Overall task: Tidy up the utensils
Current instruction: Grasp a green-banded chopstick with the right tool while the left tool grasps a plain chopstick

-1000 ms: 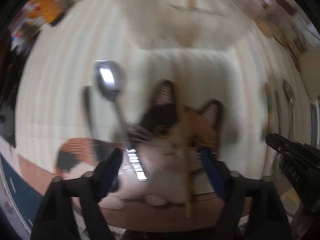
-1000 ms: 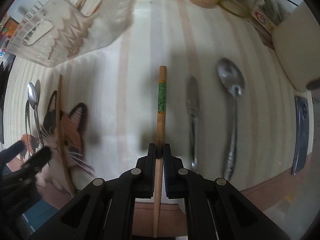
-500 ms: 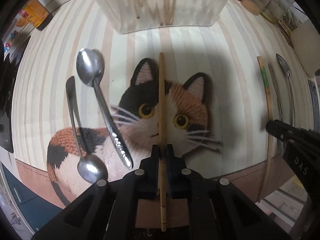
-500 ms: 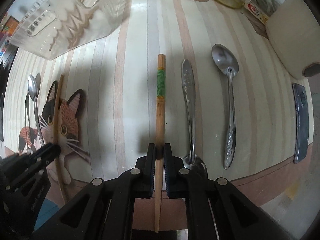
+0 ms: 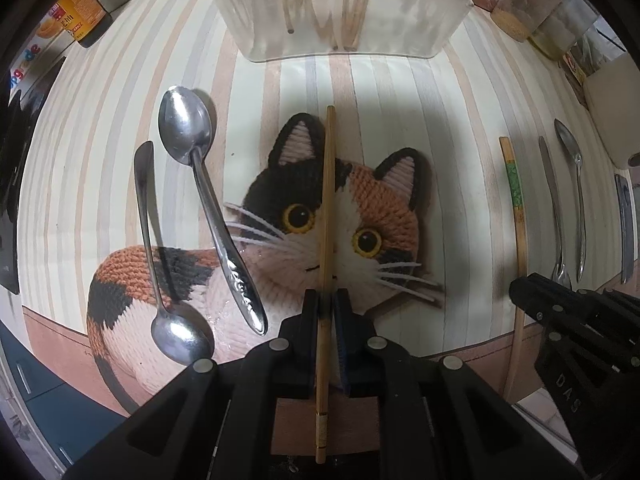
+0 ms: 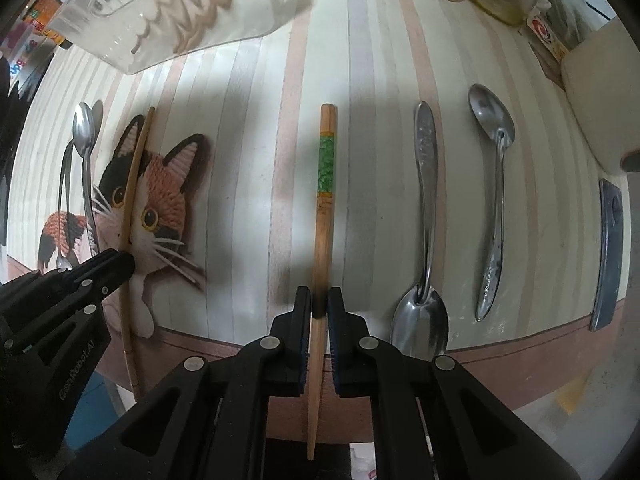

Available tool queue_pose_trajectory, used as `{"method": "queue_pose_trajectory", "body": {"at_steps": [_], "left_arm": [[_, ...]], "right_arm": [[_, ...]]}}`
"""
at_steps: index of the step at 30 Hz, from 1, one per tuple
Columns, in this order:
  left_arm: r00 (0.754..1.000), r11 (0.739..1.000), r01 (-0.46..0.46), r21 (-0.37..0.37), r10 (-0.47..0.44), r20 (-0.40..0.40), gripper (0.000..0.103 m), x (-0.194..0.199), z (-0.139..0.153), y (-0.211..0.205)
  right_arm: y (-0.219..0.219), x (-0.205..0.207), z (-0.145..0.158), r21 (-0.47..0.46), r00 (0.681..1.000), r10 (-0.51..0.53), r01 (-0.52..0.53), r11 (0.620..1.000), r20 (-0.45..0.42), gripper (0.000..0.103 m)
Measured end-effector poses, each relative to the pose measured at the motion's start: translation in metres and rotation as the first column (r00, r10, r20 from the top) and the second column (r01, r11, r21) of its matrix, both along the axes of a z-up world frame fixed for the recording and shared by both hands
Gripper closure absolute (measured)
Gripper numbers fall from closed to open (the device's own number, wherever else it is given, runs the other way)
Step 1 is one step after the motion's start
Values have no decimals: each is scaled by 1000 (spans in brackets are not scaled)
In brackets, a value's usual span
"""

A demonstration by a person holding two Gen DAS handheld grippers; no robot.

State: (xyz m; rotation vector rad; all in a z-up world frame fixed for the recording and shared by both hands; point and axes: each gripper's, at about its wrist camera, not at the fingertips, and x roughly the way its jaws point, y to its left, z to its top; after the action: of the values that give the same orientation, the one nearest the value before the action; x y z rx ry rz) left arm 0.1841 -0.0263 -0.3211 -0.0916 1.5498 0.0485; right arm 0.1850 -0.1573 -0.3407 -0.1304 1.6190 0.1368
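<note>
My left gripper point(image 5: 328, 300) points down over the cat-shaped mat point(image 5: 380, 200), shut on a plain wooden chopstick point(image 5: 329, 200); its jaws are just beginning to open. My right gripper point(image 6: 319, 300) grips a green-banded chopstick point(image 6: 326, 168) on the striped table, and its jaws are opening slightly too. The left gripper point(image 6: 116, 264) shows at the left of the right wrist view. Two spoons point(image 5: 184, 128) lie left of the mat. Two more spoons point(image 6: 490, 116) lie right of the banded chopstick. A clear plastic holder point(image 5: 340, 20) with chopsticks stands at the back.
Jars point(image 5: 520, 12) stand at the back right and a bottle point(image 5: 80, 20) at the back left. A pale rounded object point(image 6: 600, 92) and a dark flat strip point(image 6: 610, 248) lie at the far right. The table's brown front edge point(image 6: 520, 360) runs just below both grippers.
The left gripper's jaws, wide apart a second ago, have shut on the plain chopstick and its view has steadied. The right gripper has shifted sideways with the banded chopstick between its pads.
</note>
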Motion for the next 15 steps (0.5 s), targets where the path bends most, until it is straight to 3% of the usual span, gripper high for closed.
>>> {"method": "queue_pose_trajectory", "body": {"at_steps": [8, 11, 15], "left_arm": [[1000, 1000, -2, 5, 2, 11, 95, -2, 3, 0], [1000, 1000, 5, 13, -5, 18, 99, -3, 5, -4], [999, 999, 19, 37, -20, 29, 99, -6, 10, -7]], "right_arm": [[9, -7, 2, -13, 1000, 5, -5, 1000, 20, 88], [1, -3, 1, -12, 1000, -4, 4, 1000, 31, 95], [-7, -6, 4, 18, 999, -38, 37, 999, 36, 95]]}}
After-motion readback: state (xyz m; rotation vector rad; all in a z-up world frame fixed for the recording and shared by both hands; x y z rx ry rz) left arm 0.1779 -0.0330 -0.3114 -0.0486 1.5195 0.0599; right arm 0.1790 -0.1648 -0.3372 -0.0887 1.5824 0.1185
